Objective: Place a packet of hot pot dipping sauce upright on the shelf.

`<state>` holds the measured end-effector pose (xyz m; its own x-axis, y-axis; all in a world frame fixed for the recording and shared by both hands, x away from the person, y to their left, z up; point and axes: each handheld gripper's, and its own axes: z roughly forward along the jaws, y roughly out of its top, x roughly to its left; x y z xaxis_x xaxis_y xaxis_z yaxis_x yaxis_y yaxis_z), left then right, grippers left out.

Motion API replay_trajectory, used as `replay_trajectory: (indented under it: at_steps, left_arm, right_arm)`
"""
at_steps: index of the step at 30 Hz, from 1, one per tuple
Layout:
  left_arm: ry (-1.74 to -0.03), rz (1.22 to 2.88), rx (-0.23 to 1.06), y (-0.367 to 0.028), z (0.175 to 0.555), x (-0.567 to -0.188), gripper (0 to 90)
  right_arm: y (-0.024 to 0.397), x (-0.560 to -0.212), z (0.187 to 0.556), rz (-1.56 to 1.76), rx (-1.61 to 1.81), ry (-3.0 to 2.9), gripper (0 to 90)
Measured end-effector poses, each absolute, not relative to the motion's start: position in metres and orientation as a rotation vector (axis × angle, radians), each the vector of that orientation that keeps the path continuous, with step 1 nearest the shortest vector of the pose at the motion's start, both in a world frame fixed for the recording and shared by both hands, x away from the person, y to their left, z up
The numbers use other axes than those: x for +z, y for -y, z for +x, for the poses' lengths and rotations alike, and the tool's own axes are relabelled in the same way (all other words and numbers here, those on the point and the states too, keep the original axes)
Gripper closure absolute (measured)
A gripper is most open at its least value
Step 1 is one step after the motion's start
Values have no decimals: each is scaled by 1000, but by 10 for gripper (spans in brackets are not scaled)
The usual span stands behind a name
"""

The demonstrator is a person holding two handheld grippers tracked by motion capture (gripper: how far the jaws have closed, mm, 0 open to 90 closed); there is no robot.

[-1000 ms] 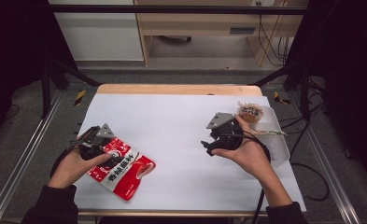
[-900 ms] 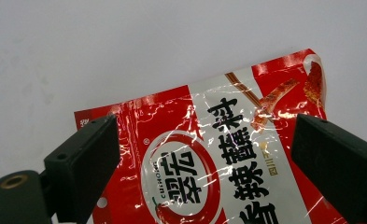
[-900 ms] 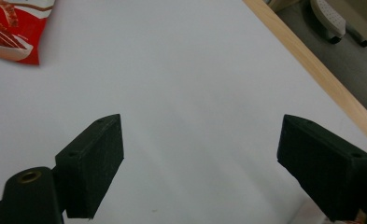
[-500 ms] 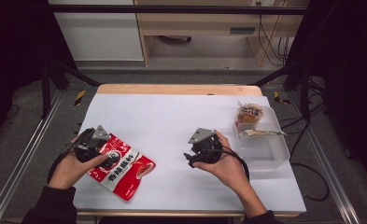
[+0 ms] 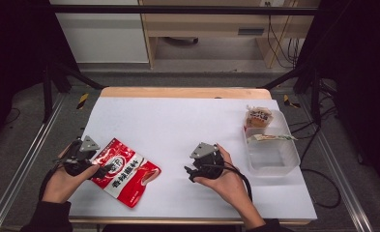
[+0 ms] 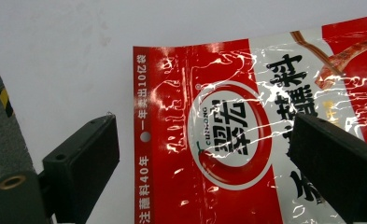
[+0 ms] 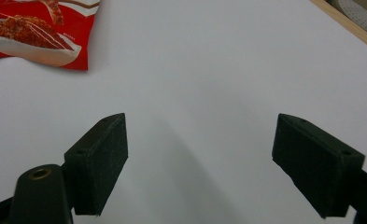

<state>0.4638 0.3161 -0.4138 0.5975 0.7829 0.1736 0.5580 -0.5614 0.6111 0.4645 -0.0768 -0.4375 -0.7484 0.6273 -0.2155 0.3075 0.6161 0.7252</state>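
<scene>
A red and white seasoning packet (image 5: 125,173) lies flat on the white table (image 5: 178,121) at the front left. My left gripper (image 5: 100,168) is at the packet's left end. In the left gripper view it (image 6: 202,154) hangs open just above the packet (image 6: 228,140), one jaw off the top edge and the other over the print, with neither pad pressing. My right gripper (image 5: 189,171) is at the front middle, pointing left. It (image 7: 200,163) stands open over bare table, with a corner of the packet (image 7: 36,37) farther ahead.
A clear plastic container (image 5: 273,159) stands at the right of the table. An orange snack pack (image 5: 257,118) leans at its far end and a flat pack (image 5: 270,137) lies across its rim. The table's wooden far edge (image 5: 185,92) runs along the back.
My right hand has come away from the container, leftward and down toward the front middle of the table. My left gripper has shifted a little left and nearer. The packet has stayed put.
</scene>
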Motion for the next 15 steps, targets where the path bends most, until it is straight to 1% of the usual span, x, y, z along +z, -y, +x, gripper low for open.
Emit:
replay_trajectory:
  at_steps: [5, 8, 15]
  left_arm:
    - [-1076, 2292, 627, -329, 456, -418, 80]
    - [-1097, 2248, 626, -340, 450, -422, 79]
    - [-1126, 2227, 613, -353, 448, -432, 83]
  right_arm:
    - [75, -444, 464, 749, 937, -2396, 183]
    - [76, -445, 464, 750, 939, -2392, 182]
    - [80, -447, 467, 768, 930, -2382, 180]
